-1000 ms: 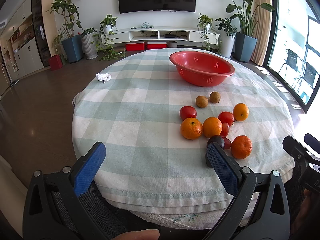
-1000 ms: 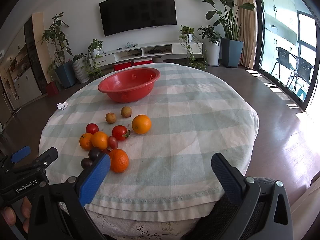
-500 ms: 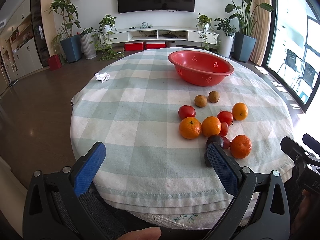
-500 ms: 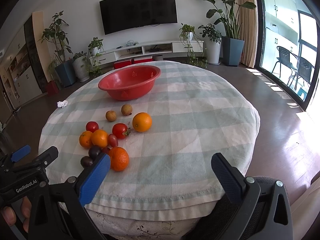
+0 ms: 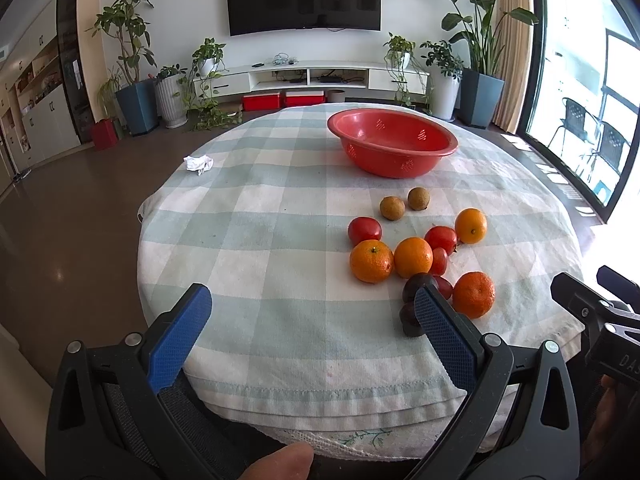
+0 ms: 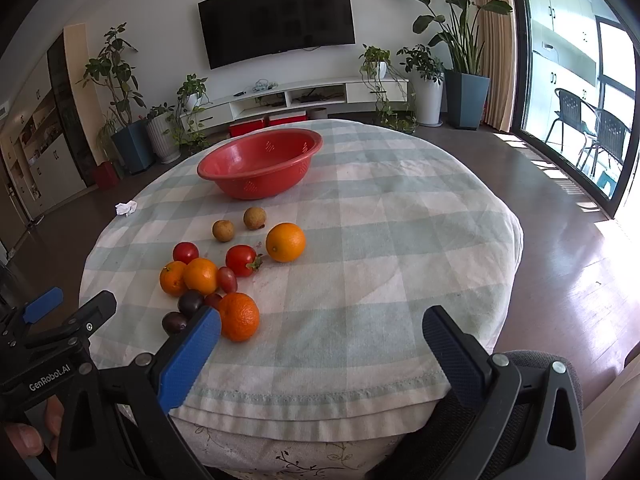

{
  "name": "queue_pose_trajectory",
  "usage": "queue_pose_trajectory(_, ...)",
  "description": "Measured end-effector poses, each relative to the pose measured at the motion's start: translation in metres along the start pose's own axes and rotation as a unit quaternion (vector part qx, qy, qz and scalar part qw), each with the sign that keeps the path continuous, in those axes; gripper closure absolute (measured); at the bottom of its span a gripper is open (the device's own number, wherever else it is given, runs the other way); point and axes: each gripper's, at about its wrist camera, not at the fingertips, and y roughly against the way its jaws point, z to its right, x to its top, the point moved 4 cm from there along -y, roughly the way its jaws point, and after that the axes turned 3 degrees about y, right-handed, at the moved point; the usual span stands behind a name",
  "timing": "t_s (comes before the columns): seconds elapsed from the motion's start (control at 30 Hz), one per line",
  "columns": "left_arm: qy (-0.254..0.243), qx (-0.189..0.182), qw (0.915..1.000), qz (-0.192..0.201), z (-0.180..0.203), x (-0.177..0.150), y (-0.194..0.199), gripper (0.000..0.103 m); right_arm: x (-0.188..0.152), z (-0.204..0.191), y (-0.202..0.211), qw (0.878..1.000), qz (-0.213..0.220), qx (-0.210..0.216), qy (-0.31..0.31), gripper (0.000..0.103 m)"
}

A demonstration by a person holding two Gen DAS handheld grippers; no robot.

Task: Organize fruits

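Both tongs edged nearer, red bowl [image 5: 392, 144] holding nothing, fruits [image 5: 416, 256] outside

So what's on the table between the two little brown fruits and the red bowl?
Nothing: only bare checked tablecloth lies between the two brown fruits and the red bowl. Both wrist views show that gap.

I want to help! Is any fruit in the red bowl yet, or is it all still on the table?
Nothing looks done: the bowl shows no fruit inside. Nothing is in hand: the left gripper and right gripper are open. The oranges, tomatoes and other fruit remain on the tablecloth.
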Motion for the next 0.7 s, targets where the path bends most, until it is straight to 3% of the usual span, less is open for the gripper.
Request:
queue_pose_trajectory(0.27,0.006,0.008,0.9999,-0.010,-0.005,0.001,-0.004,0.000,0.002,0.001,0.000,1.000,0.000,0.001,-0.001,0.000)
queue_pose_trajectory(0.43,0.011,-0.079,0.9968,-0.009,-0.006,0.001,-0.005,0.000,-0.001,0.001,0.000,1.000,0.001,0.004,-0.003,0.000)
queue_pose_trajectory(0.5,-0.013,-0.084,0.9963,-0.008,-0.001,-0.001,-0.008,0.000,-0.005,-0.001,0.001,1.000,0.004,0.007,-0.005,0.000)
queue_pose_trajectory(0.6,-0.066,-0.085,0.9938,0.032,0.007,-0.006,-0.002,0.000,-0.013,-0.007,0.003,1.000,0.012,0.010,-0.008,0.000)
queue_pose_trajectory(0.63,-0.076,-0.074,0.9938,0.031,0.009,-0.008,-0.001,0.000,-0.015,-0.008,0.003,1.000,0.014,0.010,-0.009,0.000)
queue_pose_trajectory(0.7,-0.096,-0.073,0.9927,-0.007,0.014,-0.012,-0.007,0.000,-0.020,-0.011,0.003,1.000,0.017,0.010,-0.009,0.000)
